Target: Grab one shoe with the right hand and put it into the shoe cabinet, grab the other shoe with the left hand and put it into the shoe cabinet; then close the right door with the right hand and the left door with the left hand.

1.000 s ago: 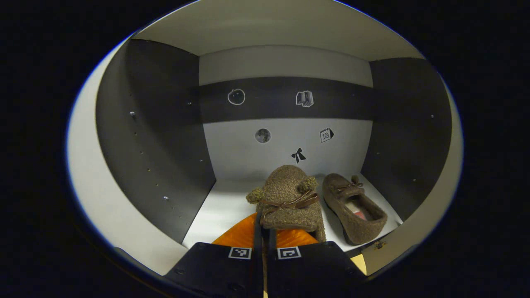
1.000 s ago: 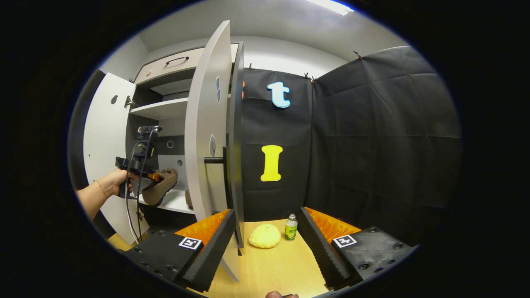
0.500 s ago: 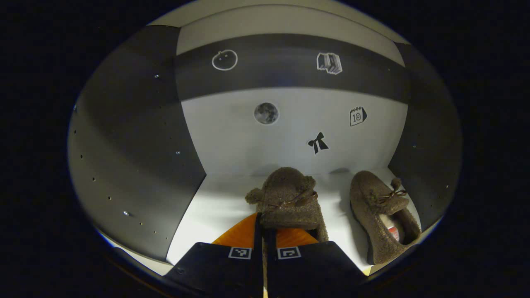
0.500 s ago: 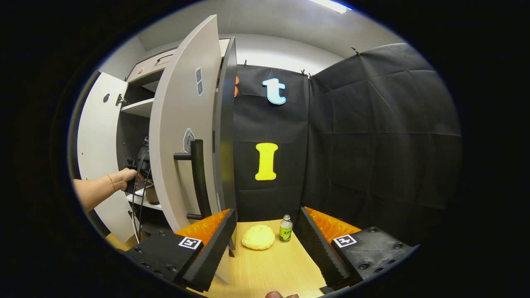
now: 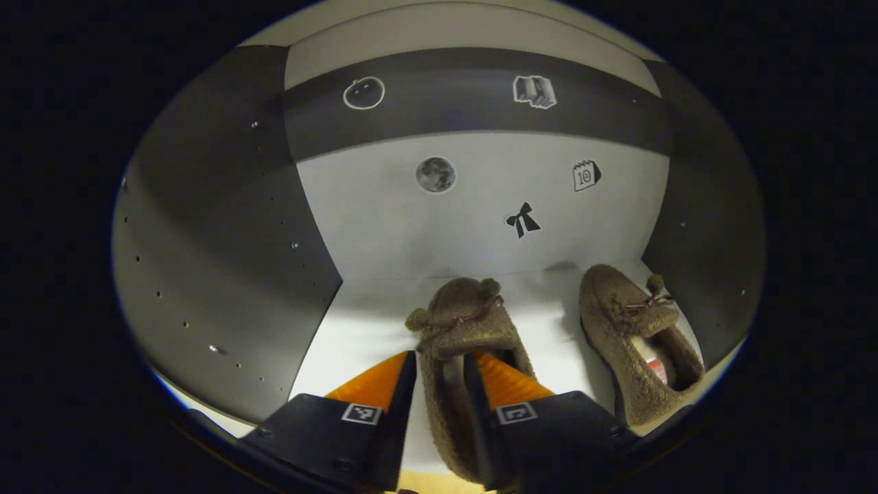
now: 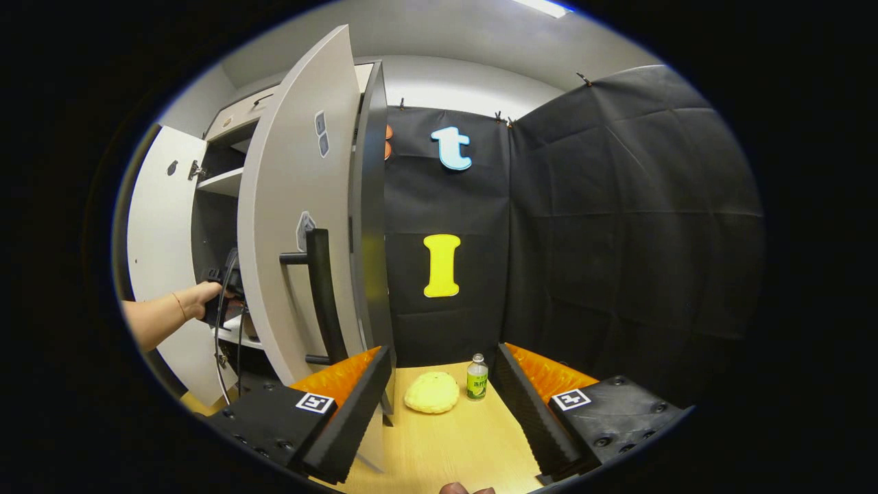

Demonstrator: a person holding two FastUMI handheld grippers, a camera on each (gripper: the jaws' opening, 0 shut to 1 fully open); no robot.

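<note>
Two brown fuzzy shoes lie on the white shelf (image 5: 363,329) inside the shoe cabinet. The left shoe (image 5: 461,317) rests toe-first toward the back wall, and its near side wall stands between the parted fingers of my left gripper (image 5: 441,360), which is open. The other shoe (image 5: 634,336) lies by the right wall. In the right gripper view, my right gripper (image 6: 439,405) is open and empty over the wooden table, beside the half-open right door (image 6: 288,226) with its black handle (image 6: 319,295). The left door (image 6: 161,261) stands wide open.
A hand (image 6: 195,302) holds the left gripper inside the cabinet, behind the right door. On the wooden table (image 6: 453,446) ahead sit a yellow lump (image 6: 432,392) and a small green bottle (image 6: 477,377). Dark side walls enclose the shelf.
My left gripper's fingers have parted and the shoe now rests on the shelf. The right gripper view has shifted slightly and shows more of the right door's face.
</note>
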